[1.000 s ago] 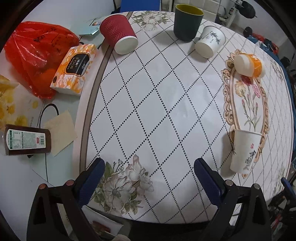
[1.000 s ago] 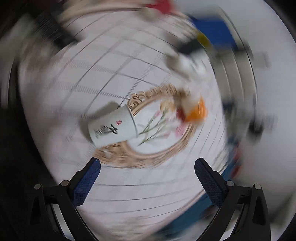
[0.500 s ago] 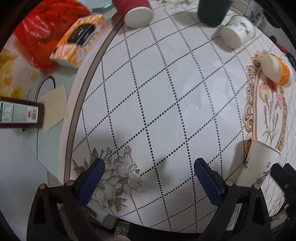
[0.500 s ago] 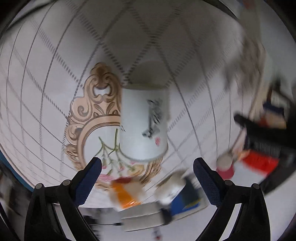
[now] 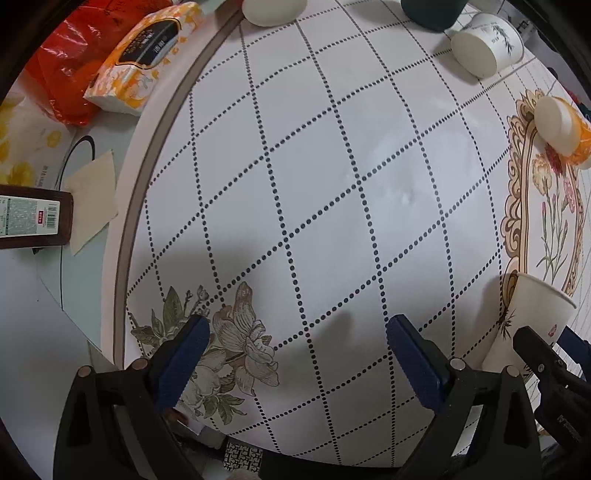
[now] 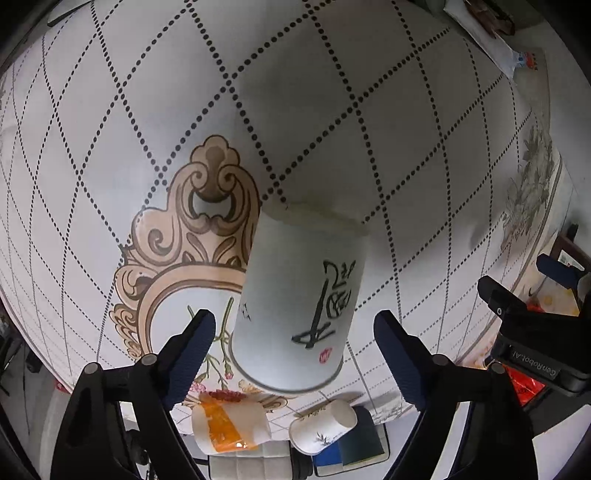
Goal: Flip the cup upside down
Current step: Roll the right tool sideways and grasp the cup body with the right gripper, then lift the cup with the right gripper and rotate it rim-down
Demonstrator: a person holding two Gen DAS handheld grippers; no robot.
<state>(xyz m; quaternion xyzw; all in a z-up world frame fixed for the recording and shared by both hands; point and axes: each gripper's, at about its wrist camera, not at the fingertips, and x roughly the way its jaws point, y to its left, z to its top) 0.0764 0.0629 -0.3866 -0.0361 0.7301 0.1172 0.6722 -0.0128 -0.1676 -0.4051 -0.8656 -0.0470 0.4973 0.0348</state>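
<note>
A white paper cup with black calligraphy [image 6: 299,310] stands on the patterned tablecloth [image 6: 147,110], by the ornate gold frame print. My right gripper [image 6: 295,332] is open with its jaws on either side of the cup, not touching it. The right wrist view is turned over, so the cup looks inverted. In the left wrist view the same cup [image 5: 532,317] stands upright at the right edge with the right gripper's fingers [image 5: 543,354] beside it. My left gripper [image 5: 299,350] is open and empty above the flower print near the table's front edge.
Along the far side are an orange-and-white cup [image 5: 561,129], a white bamboo-print cup [image 5: 487,48], a dark green cup [image 5: 432,14] and the base of another cup [image 5: 273,11]. A tissue pack [image 5: 144,55], red bag [image 5: 70,62] and brown bottle [image 5: 33,221] lie left.
My right gripper has rolled over and closed in until its jaws straddle the calligraphy cup. My left gripper has moved lower and nearer the tablecloth.
</note>
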